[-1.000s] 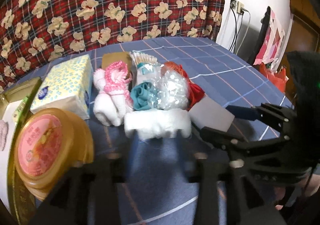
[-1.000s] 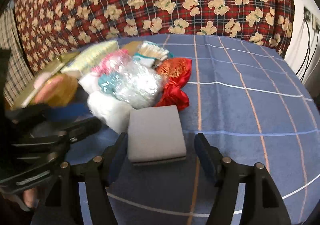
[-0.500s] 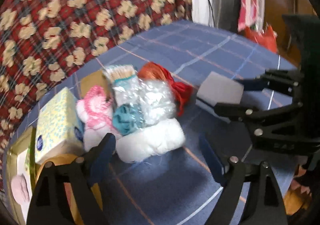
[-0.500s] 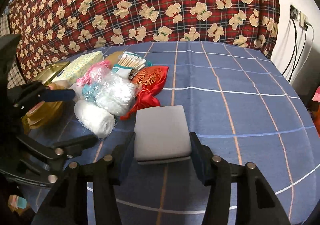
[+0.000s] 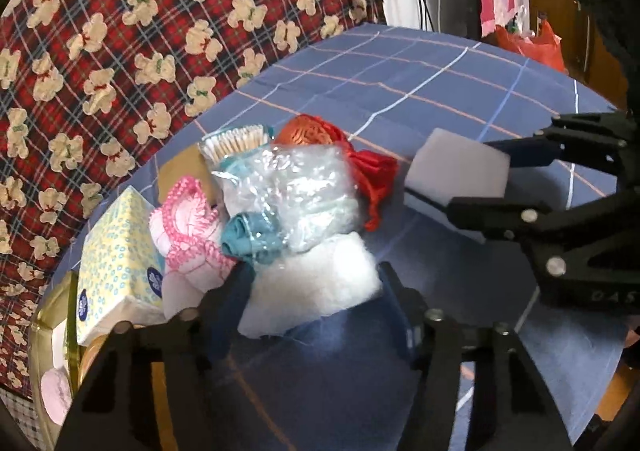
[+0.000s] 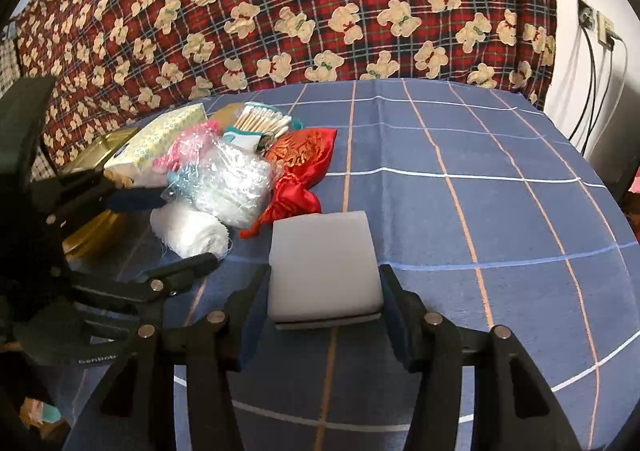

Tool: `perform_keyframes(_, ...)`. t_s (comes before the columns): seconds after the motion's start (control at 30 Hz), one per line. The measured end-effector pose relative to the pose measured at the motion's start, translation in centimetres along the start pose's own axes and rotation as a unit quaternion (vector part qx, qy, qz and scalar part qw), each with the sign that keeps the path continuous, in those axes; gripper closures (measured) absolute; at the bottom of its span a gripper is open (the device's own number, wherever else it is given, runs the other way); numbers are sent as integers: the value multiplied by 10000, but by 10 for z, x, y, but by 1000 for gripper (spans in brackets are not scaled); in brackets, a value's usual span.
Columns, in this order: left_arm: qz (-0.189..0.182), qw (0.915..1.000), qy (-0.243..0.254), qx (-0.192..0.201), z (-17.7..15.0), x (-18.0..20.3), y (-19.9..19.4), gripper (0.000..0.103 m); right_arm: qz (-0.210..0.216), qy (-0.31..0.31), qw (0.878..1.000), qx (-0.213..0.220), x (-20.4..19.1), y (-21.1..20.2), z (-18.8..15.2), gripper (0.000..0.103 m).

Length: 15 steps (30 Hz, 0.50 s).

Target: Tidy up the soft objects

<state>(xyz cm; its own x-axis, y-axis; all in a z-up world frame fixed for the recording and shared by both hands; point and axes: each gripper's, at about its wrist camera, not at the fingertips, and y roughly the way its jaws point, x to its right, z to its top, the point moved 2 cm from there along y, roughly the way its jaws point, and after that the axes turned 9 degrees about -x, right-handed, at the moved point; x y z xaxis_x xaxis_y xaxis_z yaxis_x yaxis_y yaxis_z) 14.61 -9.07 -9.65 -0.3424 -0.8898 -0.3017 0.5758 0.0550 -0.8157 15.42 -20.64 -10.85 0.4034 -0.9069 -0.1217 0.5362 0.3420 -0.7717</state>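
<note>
- Blue checked tablecloth (image 6: 500, 171) carries the clutter at far left.
- Your right gripper (image 6: 324, 291) clamps the white sponge (image 6: 324, 267).
- Your left gripper (image 5: 316, 291) straddles the white wool roll (image 5: 316, 287), jaws apart; pinching it looks next.

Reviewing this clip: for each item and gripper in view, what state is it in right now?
right gripper: shut on white sponge block
white sponge block: clamped between the fingers
left gripper: open, fingers either side of white cotton roll
white cotton roll: lying on tablecloth, ungripped
clear plastic bag: crumpled, atop the pile
red satin pouch: lying flat, crumpled
tissue pack: closed
</note>
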Motion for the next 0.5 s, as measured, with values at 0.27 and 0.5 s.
perform_keyframes(0.27, -321, 9968, -598, 434, -5, -7, -17, 71, 39, 141, 9992, 368, 4, -12, -2, 48)
perform_keyframes(0.5, -621, 9852, -1130, 1130, -14, -17, -46, 75, 91, 251, 9975, 655, 8, -21, -2, 48)
